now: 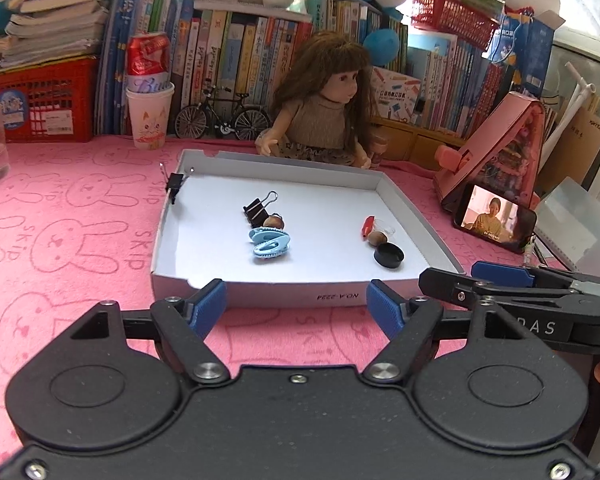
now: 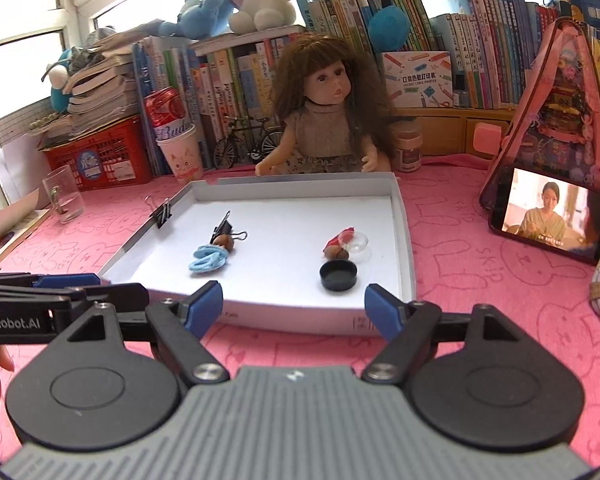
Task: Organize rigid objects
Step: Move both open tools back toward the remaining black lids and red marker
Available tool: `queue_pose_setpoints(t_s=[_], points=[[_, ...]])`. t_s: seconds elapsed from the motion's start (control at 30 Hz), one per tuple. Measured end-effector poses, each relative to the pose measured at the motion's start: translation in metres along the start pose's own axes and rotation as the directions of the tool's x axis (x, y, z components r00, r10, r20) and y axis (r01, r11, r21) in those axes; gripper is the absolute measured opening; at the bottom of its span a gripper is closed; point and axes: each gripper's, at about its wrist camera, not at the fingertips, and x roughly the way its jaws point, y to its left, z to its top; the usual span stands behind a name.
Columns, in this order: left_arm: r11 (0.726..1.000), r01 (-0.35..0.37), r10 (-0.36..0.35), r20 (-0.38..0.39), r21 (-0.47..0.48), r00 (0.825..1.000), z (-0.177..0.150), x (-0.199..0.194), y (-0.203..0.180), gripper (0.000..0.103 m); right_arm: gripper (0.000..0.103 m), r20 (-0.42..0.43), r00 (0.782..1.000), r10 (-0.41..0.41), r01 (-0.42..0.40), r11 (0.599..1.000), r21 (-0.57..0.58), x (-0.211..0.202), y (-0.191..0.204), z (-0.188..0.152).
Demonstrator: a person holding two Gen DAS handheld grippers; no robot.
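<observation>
A shallow white box lid (image 1: 260,299) (image 2: 405,216) lies on the pink cloth. In it lie two groups. On the left: a black binder clip (image 1: 258,209) (image 2: 224,229), a brown nut (image 1: 274,222) and two light-blue clips (image 1: 270,243) (image 2: 208,261). On the right: a red piece (image 1: 367,225) (image 2: 337,238), a clear cap (image 2: 355,242), a brown nut (image 1: 377,238) (image 2: 337,253) and a black cap (image 1: 389,255) (image 2: 338,275). Another black binder clip (image 1: 175,185) (image 2: 162,214) grips the lid's left wall. My left gripper (image 1: 296,306) and right gripper (image 2: 294,306) are both open and empty, side by side just before the lid's near wall.
A doll (image 1: 324,96) (image 2: 324,100) sits behind the lid. A phone (image 1: 494,216) (image 2: 552,212) leans on a pink stand at the right. A paper cup with a red can (image 1: 150,92), a glass (image 2: 63,194), a toy bicycle (image 1: 222,116), red baskets and books line the back.
</observation>
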Motion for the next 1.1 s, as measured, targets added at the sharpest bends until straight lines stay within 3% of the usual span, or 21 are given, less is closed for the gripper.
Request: queue_pose_setpoints(t_s=[0.43, 1.1], points=[[0.999, -0.020, 0.019, 0.024, 0.045, 1.000, -0.041, -0.030, 0.000, 0.077, 0.088, 0.048, 0.998, 0.026, -0.023, 0.998, -0.062, -0.031, 0.017, -0.033], [0.986, -0.031, 0.030, 0.005, 0.164, 1.000, -0.085, -0.043, -0.009, 0.078, 0.089, 0.012, 0.999, 0.046, -0.043, 0.988, -0.151, -0.038, 0.031, -0.075]])
